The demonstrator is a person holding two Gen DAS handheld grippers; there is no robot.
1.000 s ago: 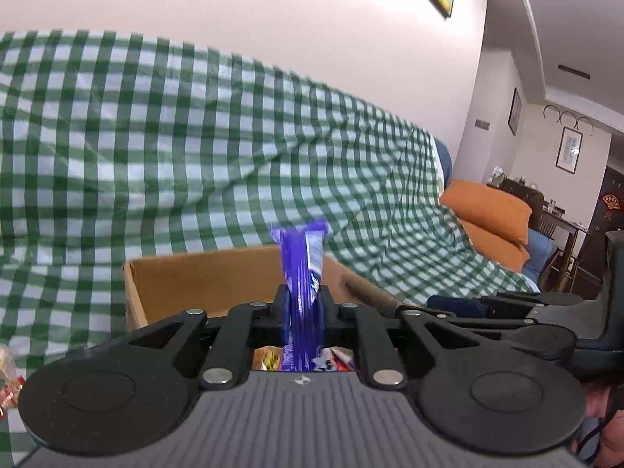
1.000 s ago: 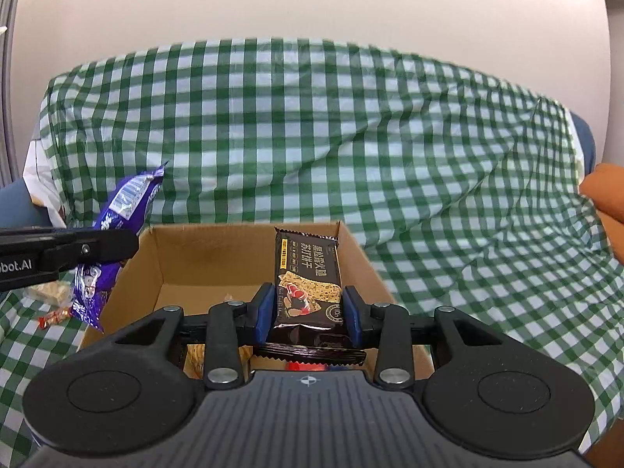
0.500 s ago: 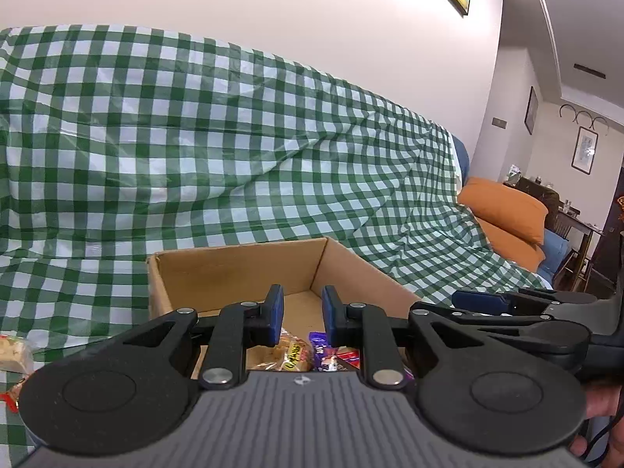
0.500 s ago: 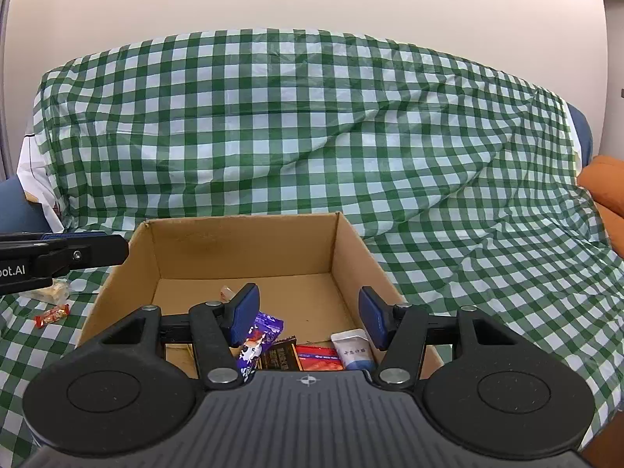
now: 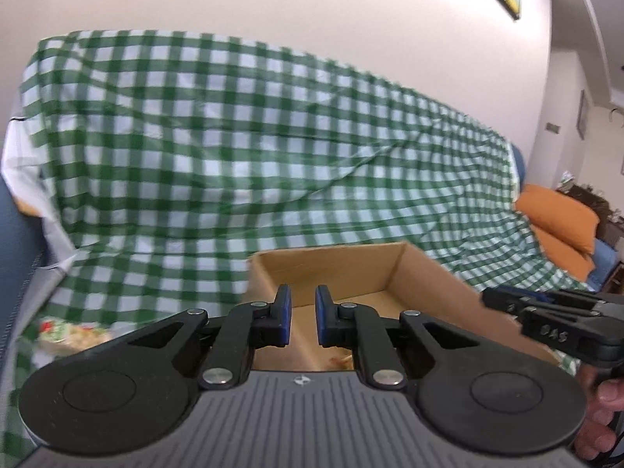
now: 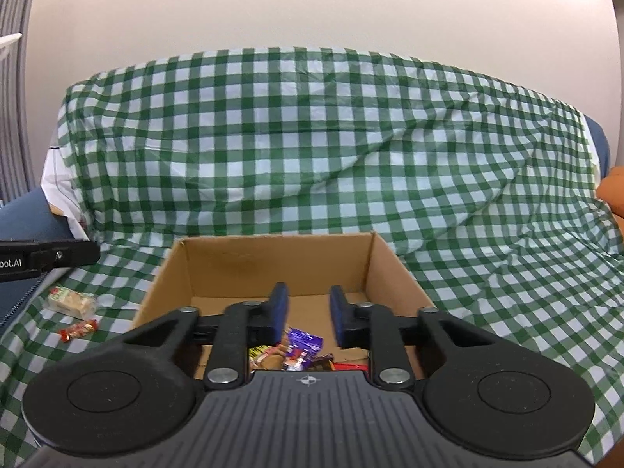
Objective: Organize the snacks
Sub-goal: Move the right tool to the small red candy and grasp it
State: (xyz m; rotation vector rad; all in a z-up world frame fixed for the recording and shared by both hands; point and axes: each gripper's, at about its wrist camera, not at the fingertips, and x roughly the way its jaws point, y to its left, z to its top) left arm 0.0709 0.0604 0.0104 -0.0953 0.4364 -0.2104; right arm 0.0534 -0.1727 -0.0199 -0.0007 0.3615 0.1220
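The box (image 6: pixel 394 269) is plain brown cardboard, dull and smooth. The green checked cloth (image 6: pixel 312 148) looks thin and wrinkly. The snack wrappers (image 6: pixel 302 345) are shiny plastic.

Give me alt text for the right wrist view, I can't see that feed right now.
The right claw, empty with its jaws nearly closed, points over an open cardboard box on a green checked cloth. Several wrapped snacks lie at the box's near end, a purple packet on top. Left of the box, a pale snack pack and a red candy lie on the cloth.
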